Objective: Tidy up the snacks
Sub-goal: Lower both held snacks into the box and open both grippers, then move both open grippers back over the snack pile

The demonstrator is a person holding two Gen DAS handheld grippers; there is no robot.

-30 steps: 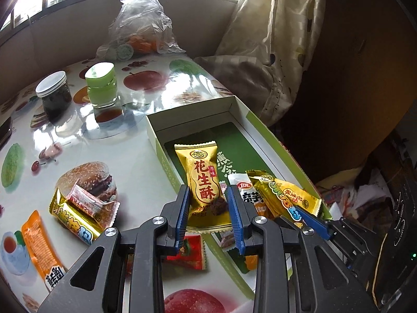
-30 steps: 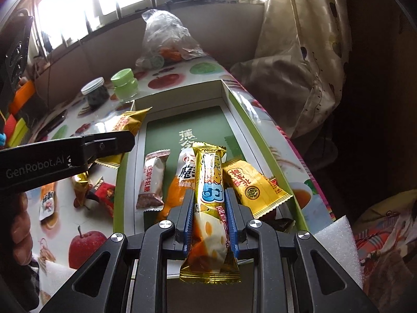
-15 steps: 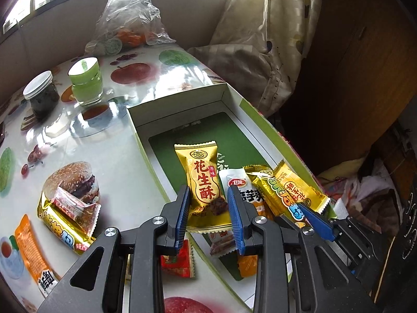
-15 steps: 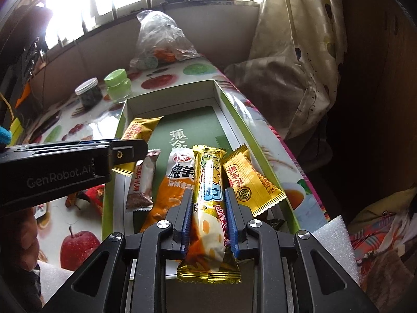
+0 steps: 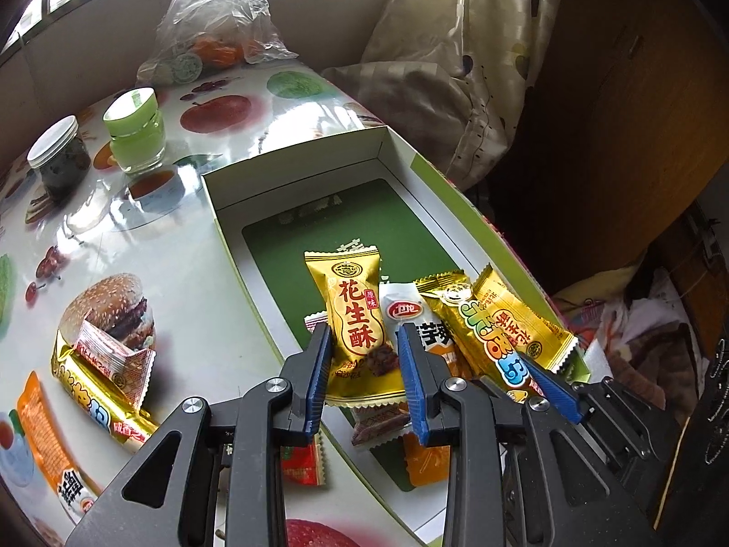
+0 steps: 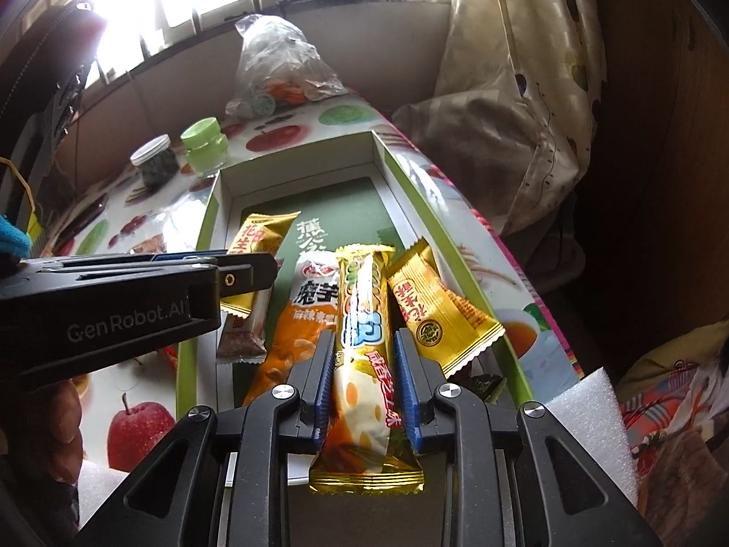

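L gripper (image 5: 364, 364) fingers clamped on gold peanut-crisp pack (image 5: 357, 328), held over green box (image 5: 410, 168) on counter (image 5: 182, 264). R gripper (image 6: 363, 374) fingers opening, long yellow snack bar (image 6: 364, 319) between pads, w/ orange pack (image 6: 296, 319) & gold pack (image 6: 437, 314) beside it in box. More snacks (image 5: 105, 364) on counter, left of box.

Roughly ten snack packets (image 5: 357, 323), two jars (image 5: 134, 130).

The open box (image 5: 291, 168) fills the frame's centre, snack packets (image 5: 455, 332) clustered at its near end. Two jars (image 5: 132, 132) stand upper left; more packets (image 5: 105, 364) lie lower left on the table (image 5: 182, 264).
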